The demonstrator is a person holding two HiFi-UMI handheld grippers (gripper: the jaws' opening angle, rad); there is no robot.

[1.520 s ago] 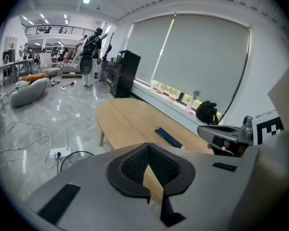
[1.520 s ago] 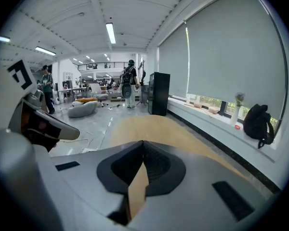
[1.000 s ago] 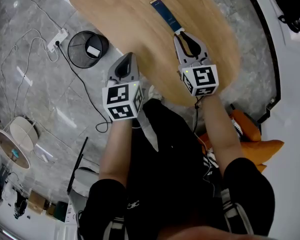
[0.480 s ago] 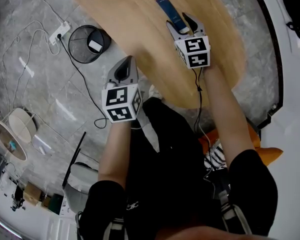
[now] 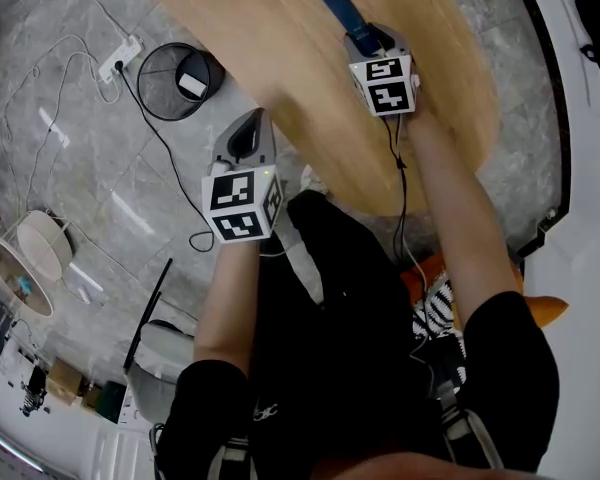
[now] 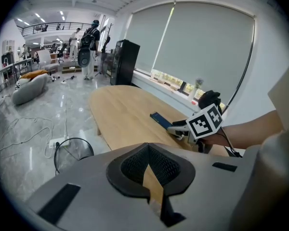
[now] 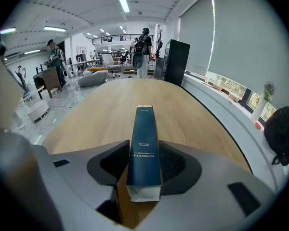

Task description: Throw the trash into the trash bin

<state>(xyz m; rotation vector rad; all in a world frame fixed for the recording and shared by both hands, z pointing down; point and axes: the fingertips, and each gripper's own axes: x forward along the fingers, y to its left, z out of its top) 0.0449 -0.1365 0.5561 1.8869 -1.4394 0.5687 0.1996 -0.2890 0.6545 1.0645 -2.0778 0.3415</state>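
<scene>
Closing in from a wide spread, the right gripper [image 7: 144, 143] now has its jaws set on the two long sides of the dark blue box [image 7: 144, 129], with the pads against it. The box runs lengthwise away from the claw, its pale near end deep in the throat and the rest lying flat on the wooden table [image 5: 280, 58]. In the head view the box sits toward the far right part of the tabletop, pointing away and a little to the left, with the marker cube of the right gripper just nearer than it. The table's surface around the box is bare wood. The left gripper [image 5: 252, 118] hangs off the table's near left edge, over the grey stone floor. Its jaws are drawn together with nothing between them (its own view shows only a sliver of tabletop past the pads). Farther left on the floor stands the trash bin [image 5: 142, 80] — a round black wire basket, well apart from the box and below the table's left edge, with a small white item [image 5: 190, 86] lying inside. A white power strip [image 5: 118, 56] lies just left of the bin, and its cable trails across the floor. On the ledge to the far right of the table rests a black backpack [image 7: 282, 129].
</scene>
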